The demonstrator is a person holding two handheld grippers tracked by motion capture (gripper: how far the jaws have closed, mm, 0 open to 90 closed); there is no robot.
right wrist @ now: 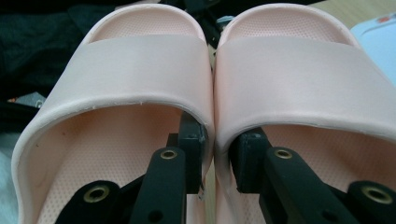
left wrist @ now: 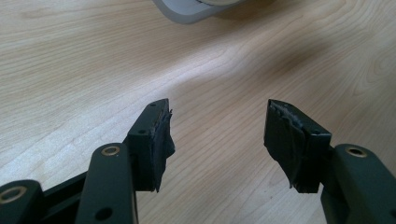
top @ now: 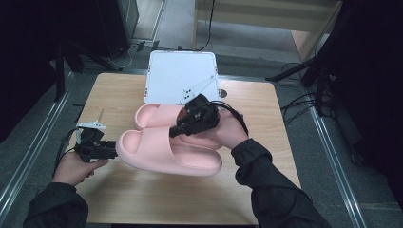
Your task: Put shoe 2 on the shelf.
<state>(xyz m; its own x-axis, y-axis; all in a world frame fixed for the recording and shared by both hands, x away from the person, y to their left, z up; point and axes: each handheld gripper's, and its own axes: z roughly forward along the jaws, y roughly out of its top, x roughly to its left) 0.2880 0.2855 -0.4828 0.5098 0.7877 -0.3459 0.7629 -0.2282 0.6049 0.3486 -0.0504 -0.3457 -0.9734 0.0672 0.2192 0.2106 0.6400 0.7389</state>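
Two pink slide slippers lie side by side, the near slipper (top: 166, 154) and the far slipper (top: 154, 116). My right gripper (top: 190, 124) comes in from their heel end. One jaw sits inside each slipper (right wrist: 140, 60) (right wrist: 303, 70), and the jaws pinch the two adjoining side walls together; the right gripper (right wrist: 217, 154) is shut on the pair. The slippers look raised a little off the table. My left gripper (top: 107, 149) is held just left of the near slipper's toe, apart from it. The left gripper (left wrist: 217, 135) stands open over bare wood with nothing between its jaws.
A white square tray (top: 180, 76) lies at the table's far edge, just behind the slippers; its pale corner (left wrist: 187, 11) shows in the left gripper view. The wooden table (top: 142, 199) has free room at the front and right. Dark stands and cables ring the table on the floor.
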